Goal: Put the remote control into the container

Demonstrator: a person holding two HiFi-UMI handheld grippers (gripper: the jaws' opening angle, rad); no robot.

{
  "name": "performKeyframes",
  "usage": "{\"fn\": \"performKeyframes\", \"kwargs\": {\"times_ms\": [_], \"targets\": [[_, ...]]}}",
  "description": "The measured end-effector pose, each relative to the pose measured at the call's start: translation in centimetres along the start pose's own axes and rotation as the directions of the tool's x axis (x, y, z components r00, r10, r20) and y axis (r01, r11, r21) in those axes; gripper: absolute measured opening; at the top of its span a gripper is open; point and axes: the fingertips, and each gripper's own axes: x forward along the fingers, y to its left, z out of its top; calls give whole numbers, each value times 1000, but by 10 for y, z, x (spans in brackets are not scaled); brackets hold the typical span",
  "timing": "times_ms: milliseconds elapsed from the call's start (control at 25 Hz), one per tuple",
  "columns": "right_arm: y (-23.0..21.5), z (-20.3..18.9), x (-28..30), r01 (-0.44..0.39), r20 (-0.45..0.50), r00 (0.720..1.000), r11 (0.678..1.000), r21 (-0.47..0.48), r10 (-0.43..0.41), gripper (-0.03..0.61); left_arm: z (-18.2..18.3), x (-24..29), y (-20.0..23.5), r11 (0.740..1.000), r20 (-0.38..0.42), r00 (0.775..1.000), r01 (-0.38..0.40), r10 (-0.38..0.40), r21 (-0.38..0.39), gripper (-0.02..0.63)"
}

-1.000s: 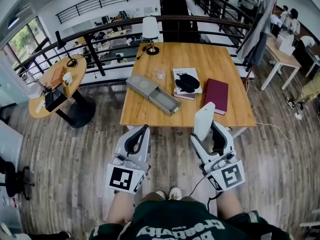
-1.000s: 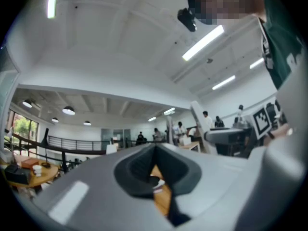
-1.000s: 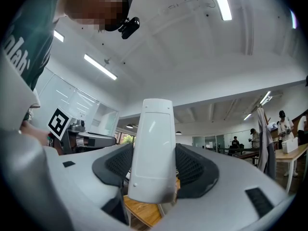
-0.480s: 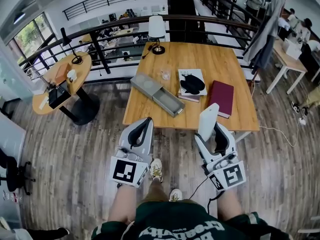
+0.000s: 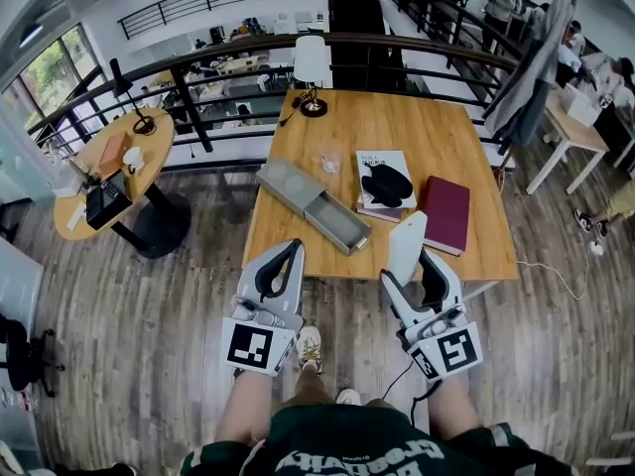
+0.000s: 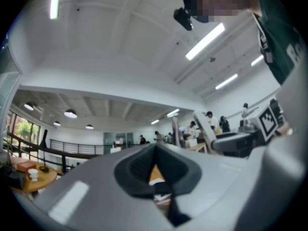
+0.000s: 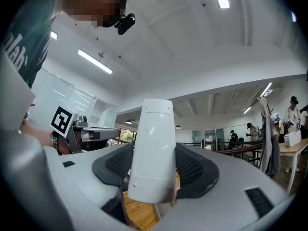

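Note:
A white remote control [image 5: 406, 246] [image 7: 151, 148] stands upright between the jaws of my right gripper [image 5: 421, 271] [image 7: 153, 170], which is shut on it just off the table's near edge. The container is a grey drawer box [image 5: 311, 204] lying open on the wooden table [image 5: 437, 137], its tray pulled out toward me. It sits ahead and left of the remote. My left gripper [image 5: 277, 270] [image 6: 155, 170] hangs near the table's front edge, jaws closed together with nothing between them.
On the table lie a book with a black object on it [image 5: 384, 180], a dark red book [image 5: 447, 213], a glass [image 5: 328, 161] and a lamp [image 5: 313, 67]. A round side table [image 5: 107, 172] stands at the left. A railing [image 5: 397, 48] runs behind.
I have stepped closer to the table. Both grippers keep the same pose, the right one still holding the remote.

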Motion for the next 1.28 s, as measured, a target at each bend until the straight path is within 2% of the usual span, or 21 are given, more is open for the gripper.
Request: {"fn": "performKeyframes", "kwargs": {"times_ms": [320, 760, 1080, 1280], "targets": [[-17, -20, 88, 12, -18, 1000, 1000, -28, -12, 288, -19, 55, 68, 1000, 45, 999, 5, -4, -20, -5], [-35, -28, 190, 56, -45, 997, 997, -45, -58, 288, -36, 127, 146, 996, 69, 994, 86, -84, -17, -5], [-45, -42, 227, 115, -55, 992, 992, -48, -117, 288, -56, 156, 175, 990, 88, 987, 140, -136, -35, -5], [-47, -50, 238, 117, -71, 990, 992, -54, -121, 288, -63, 166, 183, 987, 91, 985, 150, -146, -49, -5]]}}
